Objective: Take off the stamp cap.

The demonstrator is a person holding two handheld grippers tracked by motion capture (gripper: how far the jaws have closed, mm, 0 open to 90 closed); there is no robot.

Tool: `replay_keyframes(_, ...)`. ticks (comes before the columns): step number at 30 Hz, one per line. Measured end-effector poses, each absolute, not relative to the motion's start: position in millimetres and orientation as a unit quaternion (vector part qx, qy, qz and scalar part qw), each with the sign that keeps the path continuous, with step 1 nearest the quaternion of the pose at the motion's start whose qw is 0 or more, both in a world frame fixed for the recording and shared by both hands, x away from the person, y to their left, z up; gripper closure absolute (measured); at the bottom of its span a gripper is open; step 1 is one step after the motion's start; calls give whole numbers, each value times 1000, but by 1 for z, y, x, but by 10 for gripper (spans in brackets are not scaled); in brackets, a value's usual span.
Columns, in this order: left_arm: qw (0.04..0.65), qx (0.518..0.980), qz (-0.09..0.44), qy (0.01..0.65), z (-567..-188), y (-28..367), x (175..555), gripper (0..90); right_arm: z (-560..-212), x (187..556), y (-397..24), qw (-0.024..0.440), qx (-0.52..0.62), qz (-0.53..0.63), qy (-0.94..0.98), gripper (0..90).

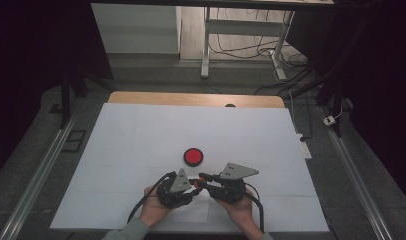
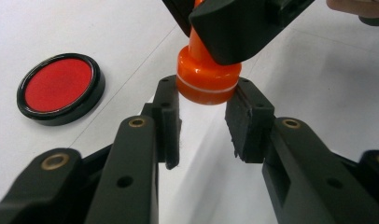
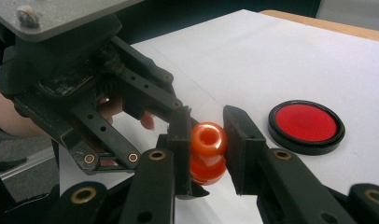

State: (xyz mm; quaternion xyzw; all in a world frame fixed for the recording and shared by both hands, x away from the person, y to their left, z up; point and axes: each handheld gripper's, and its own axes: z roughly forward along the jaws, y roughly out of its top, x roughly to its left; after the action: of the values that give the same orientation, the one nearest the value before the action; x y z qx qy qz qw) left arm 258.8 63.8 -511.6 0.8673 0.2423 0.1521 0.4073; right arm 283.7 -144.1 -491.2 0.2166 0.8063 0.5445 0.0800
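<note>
We are looking down on a bench (image 1: 141, 135) covered with a matte white sheet, its wooden edge peeking out at the far side, with dark surroundings swallowing the rest of the room. Near the front edge, the left gripper (image 2: 204, 119) and the right gripper (image 3: 207, 144) are meeting tip to tip, and from above their black bodies and grey plates are hiding most of the small orange piece (image 1: 196, 184) between them. In the gripper views we are seeing it better: a glossy, rounded orange plastic piece with a waisted neck and a hole in one end. The right gripper is pinching it tight at the narrower end, while the left gripper's rough black pads are pressing on its wider base. A round red disc (image 1: 193, 156) with a shiny black rim is lying just beyond the grippers on the sheet.
</note>
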Motion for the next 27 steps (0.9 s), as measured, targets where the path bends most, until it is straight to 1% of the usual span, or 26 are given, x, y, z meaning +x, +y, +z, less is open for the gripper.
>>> replay_keyframes(17,402,870,153,242,-512,66,259,670,-491,281,-142,91,214,542,808,724)
replay_keyframes(18,399,871,163,235,-514,67,258,900,-491,281,-142,96,214,543,806,722)
replay_keyframes(19,395,873,162,235,-516,67,258,896,-489,281,-145,108,220,549,799,725)
replay_keyframes(20,400,870,158,239,-516,67,259,897,-487,282,-147,98,225,556,794,725)
replay_keyframes(21,418,862,154,241,-514,68,258,897,-485,282,-149,99,223,555,795,725)
replay_keyframes(22,421,861,160,235,-511,68,256,896,-484,282,-148,110,215,546,802,725)
replay_keyframes(24,402,870,177,224,-509,66,254,894,-485,282,-147,95,217,551,800,726)
replay_keyframes(25,399,872,174,223,-510,66,255,892,-486,283,-147,87,221,553,799,726)
replay_keyframes(27,391,876,180,219,-511,65,255,814,-489,284,-147,86,220,547,803,726)
